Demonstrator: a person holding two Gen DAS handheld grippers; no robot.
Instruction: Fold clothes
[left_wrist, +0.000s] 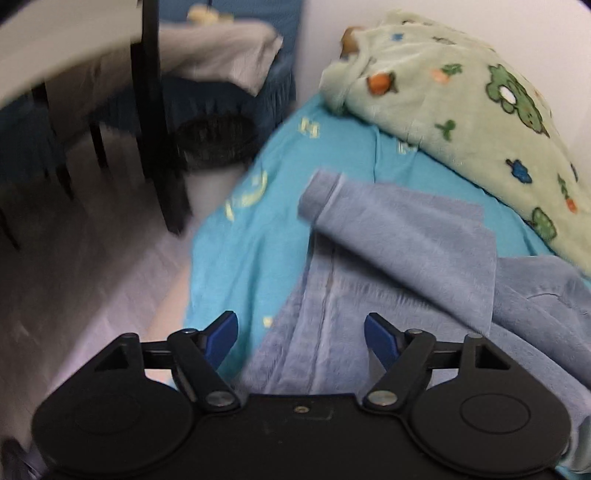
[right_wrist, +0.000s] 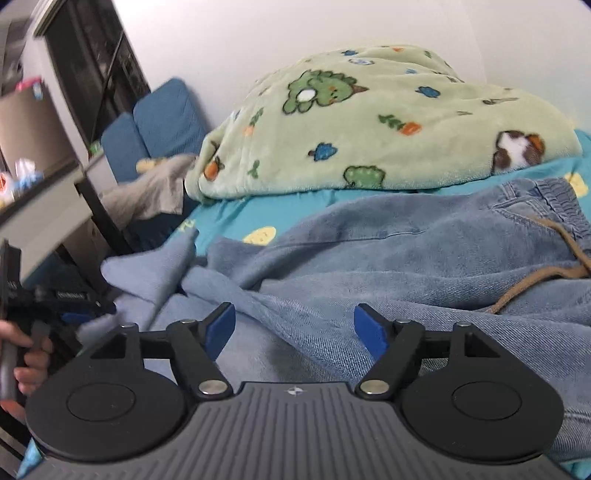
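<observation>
Nearest to the cameras, both tools hover just above the denim trousers (right_wrist: 369, 266), which serve here as the landmark. The left gripper (left_wrist: 301, 334) has its jaws wide apart and holds nothing; below it runs a long leg seam, so it seems placed to take the leg edge. The right gripper (right_wrist: 293, 326) is also wide open and empty, over the middle of the trousers, probably ready for the next fold.

The trousers lie spread on a turquoise bed sheet (left_wrist: 236, 236). They are light blue, soft and wrinkled. One leg end (left_wrist: 399, 236) is turned back over the rest, and the elastic waistband (right_wrist: 546, 199) with its brown drawstring (right_wrist: 546, 273) lies at the far right side.

Behind the trousers, against the white wall, rests a bunched green fleece blanket (right_wrist: 388, 122) with cartoon prints, apparently pushed away to give room.
</observation>
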